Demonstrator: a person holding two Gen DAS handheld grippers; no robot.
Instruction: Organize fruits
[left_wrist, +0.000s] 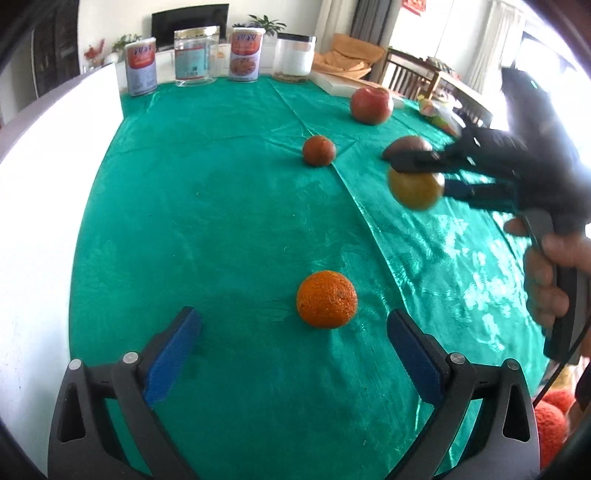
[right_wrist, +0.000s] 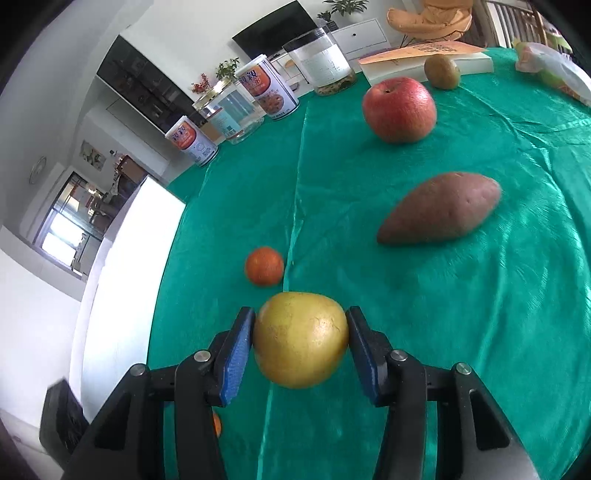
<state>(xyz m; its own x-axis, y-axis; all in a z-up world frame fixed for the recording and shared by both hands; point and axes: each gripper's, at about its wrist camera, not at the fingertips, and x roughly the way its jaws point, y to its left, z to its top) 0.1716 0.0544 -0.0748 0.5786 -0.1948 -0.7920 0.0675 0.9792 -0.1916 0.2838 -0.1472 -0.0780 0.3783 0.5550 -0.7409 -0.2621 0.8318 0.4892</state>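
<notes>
My right gripper (right_wrist: 301, 341) is shut on a yellow fruit (right_wrist: 301, 339) and holds it above the green tablecloth (right_wrist: 443, 332); the fruit also shows in the left wrist view (left_wrist: 415, 188), held by the right gripper (left_wrist: 410, 173). My left gripper (left_wrist: 293, 328) is open and empty, just behind a bright orange (left_wrist: 327, 299). A darker small orange (left_wrist: 318, 150) (right_wrist: 264, 271), a red apple (left_wrist: 371, 105) (right_wrist: 399, 109) and a sweet potato (right_wrist: 439, 208) (left_wrist: 406, 146) lie on the cloth. A kiwi (right_wrist: 441, 71) sits by a book.
Two cans (left_wrist: 141, 66) (left_wrist: 245, 53), a clear jar (left_wrist: 195, 55) and a white-filled jar (left_wrist: 295, 55) stand along the table's far edge. A book (right_wrist: 424, 59) and a plastic bag (right_wrist: 554, 70) lie at the far right. The table's left edge borders a white surface (left_wrist: 48, 184).
</notes>
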